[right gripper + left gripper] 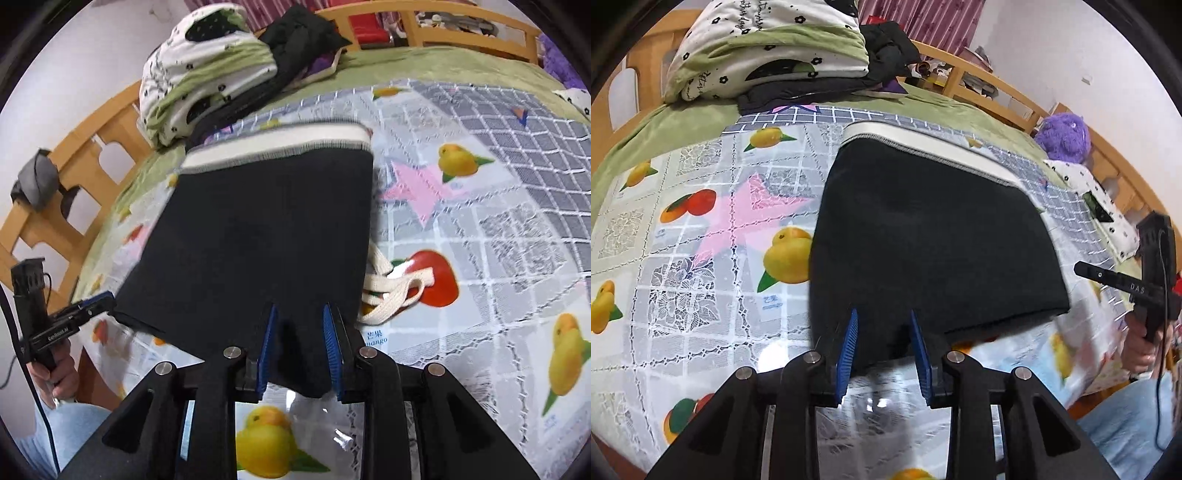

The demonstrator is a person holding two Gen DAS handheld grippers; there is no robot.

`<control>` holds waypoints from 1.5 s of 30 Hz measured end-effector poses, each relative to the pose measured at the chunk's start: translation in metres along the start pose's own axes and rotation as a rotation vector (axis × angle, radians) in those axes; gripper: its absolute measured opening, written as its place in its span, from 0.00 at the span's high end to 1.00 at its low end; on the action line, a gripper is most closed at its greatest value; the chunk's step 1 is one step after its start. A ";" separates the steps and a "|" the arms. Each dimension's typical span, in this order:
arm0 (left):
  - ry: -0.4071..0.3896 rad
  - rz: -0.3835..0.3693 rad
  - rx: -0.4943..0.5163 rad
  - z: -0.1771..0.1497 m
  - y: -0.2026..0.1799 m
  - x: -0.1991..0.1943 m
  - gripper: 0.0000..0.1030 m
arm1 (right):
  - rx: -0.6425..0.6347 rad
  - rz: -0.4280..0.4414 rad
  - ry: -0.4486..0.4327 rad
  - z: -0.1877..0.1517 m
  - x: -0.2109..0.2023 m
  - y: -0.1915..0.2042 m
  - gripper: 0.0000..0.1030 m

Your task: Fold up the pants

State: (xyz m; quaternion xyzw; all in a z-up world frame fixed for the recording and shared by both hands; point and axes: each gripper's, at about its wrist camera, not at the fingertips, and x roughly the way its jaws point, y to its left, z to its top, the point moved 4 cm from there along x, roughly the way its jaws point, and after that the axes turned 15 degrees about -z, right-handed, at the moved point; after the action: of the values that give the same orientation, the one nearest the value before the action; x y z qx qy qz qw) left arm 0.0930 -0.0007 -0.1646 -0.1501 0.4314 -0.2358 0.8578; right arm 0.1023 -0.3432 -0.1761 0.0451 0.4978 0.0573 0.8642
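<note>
Your folded black fabric pants (934, 236) lie flat on the clear plastic tablecloth printed with yellow and red fruit (701, 229), which covers the green bedspread (665, 125). The white elastic waistband (923, 138) sits at the far edge, so the bundle reads as a compact rectangle, its near edge towards you and close to the bed's edge.

Your left gripper (884, 349) hovers at the near left part of that edge, its blue ribbed pads standing apart; dark cloth shows in the gap between them, but the pads do not press on it, so the tongs look released. Your right gripper (301, 349) does the same near the right corner: pads parted, cloth between them, nothing clenched. Having one gripper near each corner makes sense, since that is how a fold is carried over evenly and laid down square.

A cream woven drawstring (391, 291) spills out from under the right side of the pants and lies loose on the tablecloth. It is probably the last untidy bit.

The fold looks essentially done. If you want it cleaner, tuck the drawstring under without dragging the bundle; the slick plastic would likely let the whole stack slide.
</note>
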 end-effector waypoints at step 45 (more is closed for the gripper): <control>-0.152 0.219 0.133 -0.021 -0.113 -0.110 0.30 | -0.020 -0.381 -0.286 -0.046 -0.185 0.088 0.06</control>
State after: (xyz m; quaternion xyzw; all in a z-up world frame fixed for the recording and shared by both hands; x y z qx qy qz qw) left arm -0.0121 -0.0383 -0.0516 -0.0623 0.3625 -0.1569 0.9166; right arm -0.0340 -0.2820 -0.0289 -0.0507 0.3693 -0.1086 0.9216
